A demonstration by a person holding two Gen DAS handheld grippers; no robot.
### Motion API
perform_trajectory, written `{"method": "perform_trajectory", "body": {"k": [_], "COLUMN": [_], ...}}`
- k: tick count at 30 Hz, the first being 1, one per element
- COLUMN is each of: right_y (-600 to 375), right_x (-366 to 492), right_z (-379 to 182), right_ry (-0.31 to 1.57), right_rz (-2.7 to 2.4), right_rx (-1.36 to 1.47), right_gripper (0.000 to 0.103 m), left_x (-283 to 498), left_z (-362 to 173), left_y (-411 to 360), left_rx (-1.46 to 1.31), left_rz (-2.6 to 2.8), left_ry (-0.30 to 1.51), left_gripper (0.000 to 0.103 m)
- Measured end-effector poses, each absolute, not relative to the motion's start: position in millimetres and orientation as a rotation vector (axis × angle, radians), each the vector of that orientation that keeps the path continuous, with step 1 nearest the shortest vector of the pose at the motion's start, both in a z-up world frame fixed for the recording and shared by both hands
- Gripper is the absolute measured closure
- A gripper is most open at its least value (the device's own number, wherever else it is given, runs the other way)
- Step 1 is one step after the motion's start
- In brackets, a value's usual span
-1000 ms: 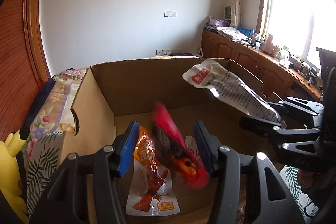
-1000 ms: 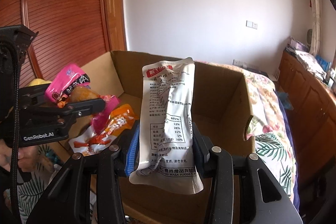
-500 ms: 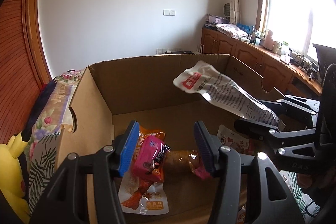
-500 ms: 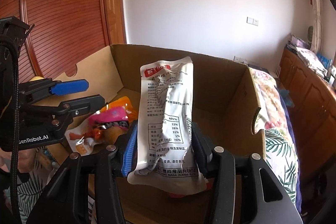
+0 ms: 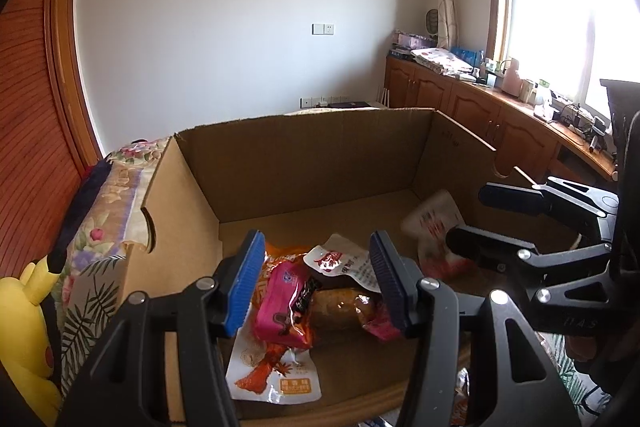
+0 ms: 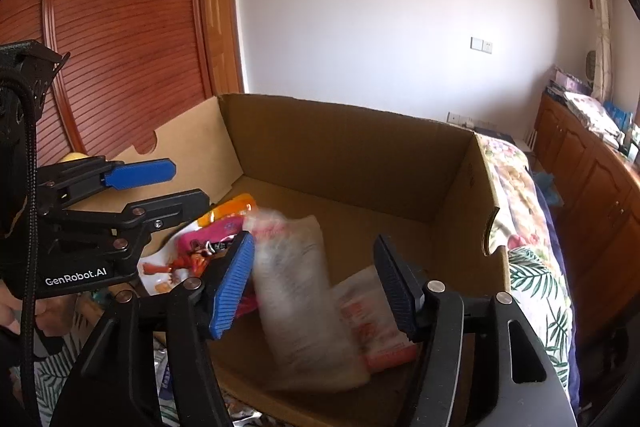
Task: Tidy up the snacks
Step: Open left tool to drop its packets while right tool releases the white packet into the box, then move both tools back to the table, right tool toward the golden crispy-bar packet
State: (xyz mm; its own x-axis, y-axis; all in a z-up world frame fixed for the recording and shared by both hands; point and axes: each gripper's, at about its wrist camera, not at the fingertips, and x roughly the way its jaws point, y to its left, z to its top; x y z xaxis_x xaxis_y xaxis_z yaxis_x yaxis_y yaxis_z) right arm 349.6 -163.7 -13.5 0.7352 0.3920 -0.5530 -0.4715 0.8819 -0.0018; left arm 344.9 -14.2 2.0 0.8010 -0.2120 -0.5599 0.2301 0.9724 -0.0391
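Opening, right hand-held gripper; blurred white packet above cardboard box

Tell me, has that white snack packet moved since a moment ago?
Yes. The white packet has dropped from the right gripper's opening jaws, down past the cardboard box's rim toward its floor.

A: Where does my left-wrist view place the box?

B: The cardboard box fills the centre. Inside it, lower centre, the sausage packet lies on the flat pouch; the folded packet lies just behind them. The blurred pouch sits centre right. The bedspread and the plush toy lie outside the box's left wall.

A: And in my right-wrist view?

B: The blurred pouch is in the lower centre, between the fingers of my right gripper. My left gripper is at mid left, over the box's left side.
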Motion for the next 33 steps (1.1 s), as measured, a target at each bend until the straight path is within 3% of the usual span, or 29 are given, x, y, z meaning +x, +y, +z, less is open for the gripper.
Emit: {"method": "perform_trajectory", "body": {"k": [9,12,17,24,33], "right_y": [-183,-191,-200,-213,-215], "right_x": [304,279,252,238,241], "right_z": [8,12,3,-34,-78], "right_ry": [0.535,0.526,0.549,0.637,0.754], "right_rz": [0.482,0.481,0.475,0.43,0.38], "right_rx": [-0.109,-0.111,-0.099,-0.068,-0.075], "right_gripper": [0.04,0.04,0.039,0.027,0.025], "left_x": [301,283,254,230,221], "left_z": [26,30,27,-3,-45], "left_y": [-11,-7,2,16,34], "left_rx": [0.029,0.024,0.021,0.014,-0.021], "left_rz": [-0.263,-0.267,-0.26,-0.231,-0.173], "left_ry": [0.547,0.533,0.525,0.579,0.666], "left_gripper": [0.04,0.03,0.028,0.027,0.027]}}
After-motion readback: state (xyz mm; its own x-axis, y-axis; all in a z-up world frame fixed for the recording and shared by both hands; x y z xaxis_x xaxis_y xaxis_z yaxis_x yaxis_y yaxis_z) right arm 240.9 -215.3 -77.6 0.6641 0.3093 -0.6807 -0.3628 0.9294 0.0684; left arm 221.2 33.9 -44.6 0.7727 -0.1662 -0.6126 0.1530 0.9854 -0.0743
